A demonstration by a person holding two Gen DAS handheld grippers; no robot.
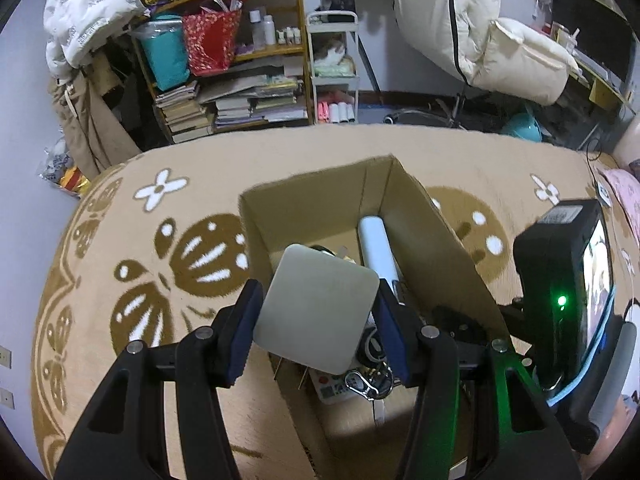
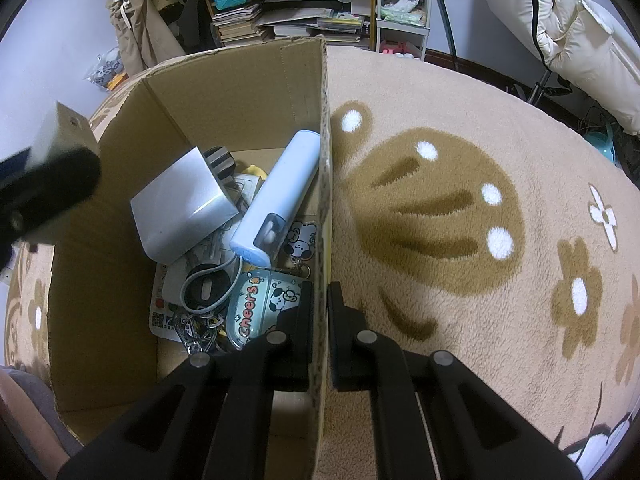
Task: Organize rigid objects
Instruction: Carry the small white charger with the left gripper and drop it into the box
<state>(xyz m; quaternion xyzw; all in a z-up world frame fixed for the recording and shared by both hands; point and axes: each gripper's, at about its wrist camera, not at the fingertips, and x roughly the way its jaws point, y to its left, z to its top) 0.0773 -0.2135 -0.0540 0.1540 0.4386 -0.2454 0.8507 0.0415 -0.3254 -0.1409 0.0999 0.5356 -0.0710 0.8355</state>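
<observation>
Two grippers are at work over a cardboard box that sits on a beige rug patterned with brown butterflies and white flowers. With the left gripper we hold a pale, flat square block with rounded corners; its blue pads press the block's two opposite edges, and it hangs above the open box. With the right gripper we pinch the box's right wall, one finger inside and one outside, jaws narrow.

Inside the box lie a light blue cylinder leaning along the right wall, a silver square piece, a translucent "cheers" case, keys and a carabiner, all jumbled and touching.

We judge the held block to be stiff and smooth-skinned, probably slippery. Gripping across its edges, as now, seems the soundest hold. It looks light, though we cannot tell for sure.
</observation>
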